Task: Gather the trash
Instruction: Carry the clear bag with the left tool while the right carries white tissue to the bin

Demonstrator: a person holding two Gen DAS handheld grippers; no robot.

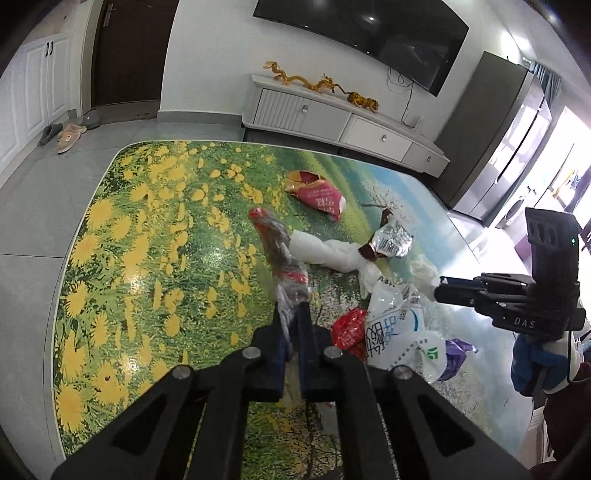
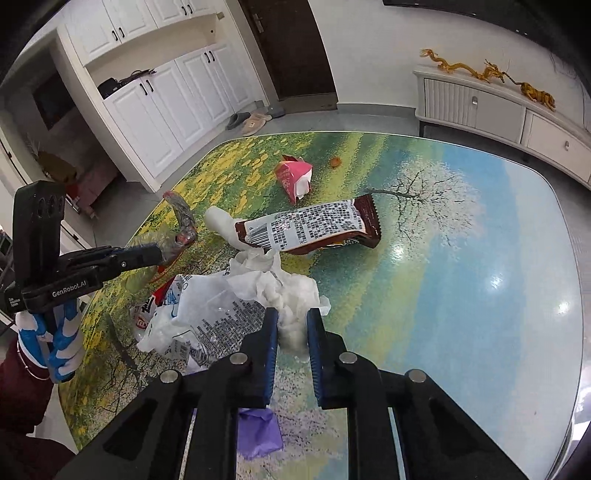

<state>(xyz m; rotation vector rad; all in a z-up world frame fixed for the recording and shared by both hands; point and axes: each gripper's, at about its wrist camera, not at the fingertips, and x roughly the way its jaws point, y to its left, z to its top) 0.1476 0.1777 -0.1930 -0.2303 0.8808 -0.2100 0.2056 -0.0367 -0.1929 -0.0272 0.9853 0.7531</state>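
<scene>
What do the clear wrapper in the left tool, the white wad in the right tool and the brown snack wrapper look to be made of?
Clear wrapper in the left tool: thin glossy plastic film, see-through and crinkled. White wad in the right tool: soft matte tissue paper, by its fuzzy folds. Brown snack wrapper: glossy printed plastic, probably foil-lined, since its inside shines silver in the left view.

- The purple scrap hides partly under the right gripper.
- The crushed bottle looks blurry.
- The TV is cut off on top.
</scene>
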